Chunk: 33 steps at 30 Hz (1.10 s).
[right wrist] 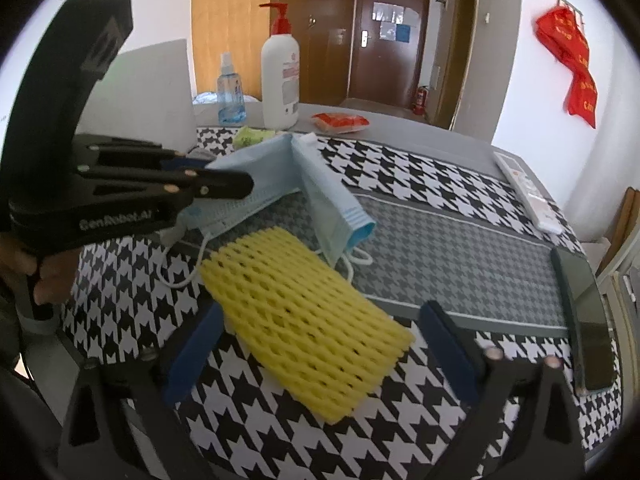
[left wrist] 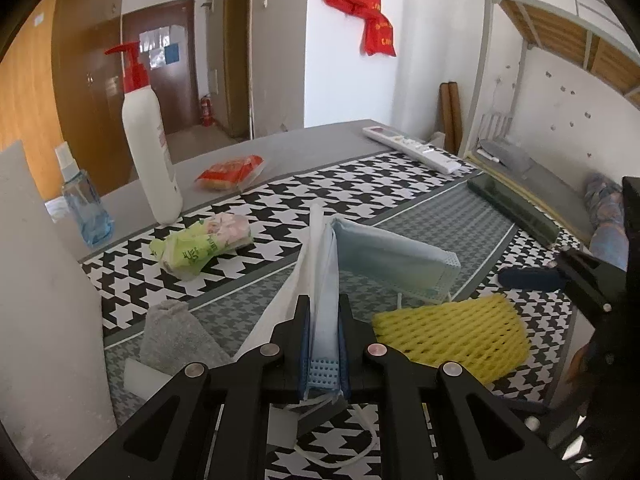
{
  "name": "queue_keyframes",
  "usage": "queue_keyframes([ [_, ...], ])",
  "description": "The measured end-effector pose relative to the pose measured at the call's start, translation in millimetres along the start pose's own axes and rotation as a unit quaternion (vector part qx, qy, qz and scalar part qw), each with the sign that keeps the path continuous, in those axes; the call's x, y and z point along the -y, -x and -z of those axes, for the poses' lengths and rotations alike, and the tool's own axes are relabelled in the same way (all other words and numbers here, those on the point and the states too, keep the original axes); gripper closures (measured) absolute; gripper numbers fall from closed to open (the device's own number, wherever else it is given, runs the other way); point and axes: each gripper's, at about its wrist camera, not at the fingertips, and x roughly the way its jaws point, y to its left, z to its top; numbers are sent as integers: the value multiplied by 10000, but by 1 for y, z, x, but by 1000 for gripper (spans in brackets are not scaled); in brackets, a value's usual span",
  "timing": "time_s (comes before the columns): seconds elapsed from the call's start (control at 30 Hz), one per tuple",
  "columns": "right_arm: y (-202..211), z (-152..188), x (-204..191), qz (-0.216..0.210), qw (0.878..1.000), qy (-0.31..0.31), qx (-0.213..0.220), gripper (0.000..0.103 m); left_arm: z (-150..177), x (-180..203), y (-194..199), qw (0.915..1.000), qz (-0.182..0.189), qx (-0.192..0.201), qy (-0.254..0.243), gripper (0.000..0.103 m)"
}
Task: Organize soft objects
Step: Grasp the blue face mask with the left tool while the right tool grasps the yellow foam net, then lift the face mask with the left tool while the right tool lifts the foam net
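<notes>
My left gripper (left wrist: 324, 312) is shut on a light blue face mask (left wrist: 384, 258), which folds over and droops to the right above the houndstooth mat; the gripper (right wrist: 240, 186) and the mask (right wrist: 320, 192) also show in the right wrist view. A yellow foam net sleeve (right wrist: 304, 316) lies on the mat between the spread fingers of my open right gripper (right wrist: 320, 320); it also shows in the left wrist view (left wrist: 452, 332). A grey sock (left wrist: 176, 336) lies at the left and a green wipes packet (left wrist: 200, 244) lies further back.
A white pump bottle (left wrist: 148, 148), a blue spray bottle (left wrist: 86, 204) and a red snack packet (left wrist: 230, 172) stand at the back left. A white remote (right wrist: 528, 192) and a dark phone (right wrist: 584, 316) lie at the right edge. A white box (left wrist: 44, 300) stands at the left.
</notes>
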Motion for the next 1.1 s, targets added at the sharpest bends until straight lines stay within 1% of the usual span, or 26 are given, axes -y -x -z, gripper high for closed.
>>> queue_keyframes([
  [0.03,-3,0,0,-20,9999,4,-99,25,0,1,0,10000,30,6,-15,90],
  [0.07,-4,1,1,-77,9999,-13,-141,29,1,2,1,10000,70,7,-27,90],
  [0.1,-2,1,2,-78,9999,-11,-111,31,1,3,2,10000,87,4,-47,90],
  [0.13,0,1,2,-99,9999,9,-110,39,2,4,2,9999,87,10,-76,90],
  [0.2,2,1,2,-208,9997,25,-114,51,2,5,4,9999,74,40,-102,90],
  [0.23,4,2,1,-207,9997,60,-112,59,2,4,5,9999,87,51,-89,90],
  [0.33,8,4,0,-271,9995,111,-128,74,1,3,7,9999,85,97,-55,90],
  [0.43,11,8,-1,-318,9993,114,-140,83,2,4,8,9998,120,115,-78,90],
  [0.53,15,10,0,-325,9994,43,-132,87,3,7,8,9998,105,96,-123,90],
  [0.63,22,13,5,-344,9993,-66,-110,88,2,6,9,9998,144,88,-76,90],
  [0.73,29,15,9,-358,9992,-176,-71,88,2,7,12,9998,91,164,-103,90],
  [0.77,29,14,11,-350,9992,-196,-62,88,2,8,13,9997,111,183,-114,88],
  [0.8,32,15,12,-356,9991,-239,-43,88,2,9,13,9997,127,195,-123,86],
  [0.83,33,17,13,-345,9991,-262,-29,88,2,10,13,9996,133,205,-129,76],
  [0.87,35,18,14,-322,9991,-287,-19,88,3,11,14,9996,137,212,-146,62],
  [0.93,39,21,16,-284,9990,-351,-4,88,3,13,16,9994,94,263,-180,48],
  [0.97,40,22,17,-280,9989,-376,3,88,3,13,16,9994,63,293,-197,46],
  [1.1,47,29,23,-221,9985,-505,70,88,3,19,15,9991,22,313,-302,45],
])
